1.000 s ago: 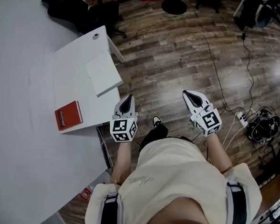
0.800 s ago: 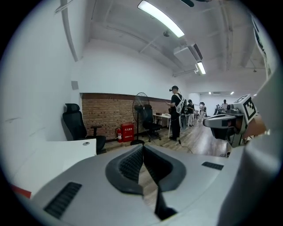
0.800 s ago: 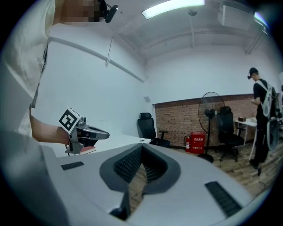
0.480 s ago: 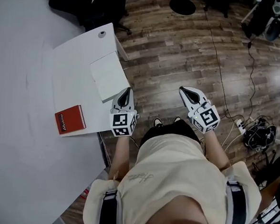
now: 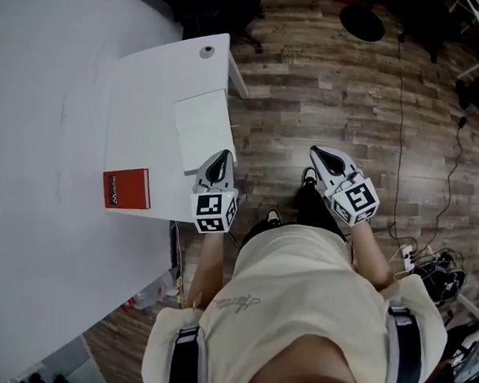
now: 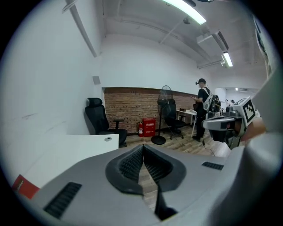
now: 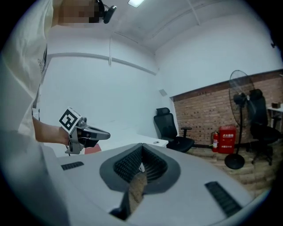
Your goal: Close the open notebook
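The white notebook (image 5: 200, 126) is seen lying flat at the worktop's (image 5: 140, 90) right edge; whether it is open cannot be told. The left gripper (image 5: 221, 161) and the right gripper (image 5: 324, 157) are held empty, fingers pressed together. Closing is judged not yet begun.

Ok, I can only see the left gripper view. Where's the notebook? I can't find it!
Observer: The head view shows the white notebook lying on the white desk, right by the tip of your left gripper.
Operator: What's that red bit in my corner?
Observer: A red book, flat on the desk, apart from the notebook.
Operator: Is the other gripper holding anything?
Observer: No. The right gripper is shut on nothing, over the wooden floor.
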{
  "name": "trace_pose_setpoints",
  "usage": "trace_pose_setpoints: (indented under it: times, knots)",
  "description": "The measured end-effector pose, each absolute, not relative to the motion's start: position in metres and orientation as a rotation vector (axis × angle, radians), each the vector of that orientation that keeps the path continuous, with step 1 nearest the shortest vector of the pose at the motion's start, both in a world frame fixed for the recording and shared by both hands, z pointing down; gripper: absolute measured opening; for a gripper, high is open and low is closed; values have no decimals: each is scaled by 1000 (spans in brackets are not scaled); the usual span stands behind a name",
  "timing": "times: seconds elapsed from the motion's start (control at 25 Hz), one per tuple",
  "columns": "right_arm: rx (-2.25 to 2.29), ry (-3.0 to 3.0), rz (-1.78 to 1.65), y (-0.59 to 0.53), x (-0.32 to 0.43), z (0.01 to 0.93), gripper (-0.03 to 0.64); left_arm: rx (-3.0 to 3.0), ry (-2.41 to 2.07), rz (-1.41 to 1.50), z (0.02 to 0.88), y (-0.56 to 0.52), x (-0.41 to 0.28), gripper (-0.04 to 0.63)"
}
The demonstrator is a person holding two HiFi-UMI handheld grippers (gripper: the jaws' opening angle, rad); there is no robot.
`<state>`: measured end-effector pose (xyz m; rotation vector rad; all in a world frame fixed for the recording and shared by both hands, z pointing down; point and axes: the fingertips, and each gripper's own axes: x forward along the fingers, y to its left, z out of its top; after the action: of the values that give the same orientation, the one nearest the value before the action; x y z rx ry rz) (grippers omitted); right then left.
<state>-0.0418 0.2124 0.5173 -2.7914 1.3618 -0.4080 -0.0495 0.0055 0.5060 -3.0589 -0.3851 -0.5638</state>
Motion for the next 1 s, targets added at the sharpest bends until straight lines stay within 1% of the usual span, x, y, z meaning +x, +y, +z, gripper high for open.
trace_pose_setpoints:
  times: [0.2,0.36,0.72,1.0]
  knots:
    - [-2782,1568,-323,214,32,498,8,-3111,-250,-543,483,16,-12,20]
    - [-2646,1671,-317,216,64,489,8,-3146,-81,-529,469,22,-4,20]
    - [-2517,1867,-331,177,77,500,8,-3132,128,-612,477,2,-11,20]
    - [-2524,1968,-365,158,90,514,8,-3171,206,-593,497,-20,-3,20]
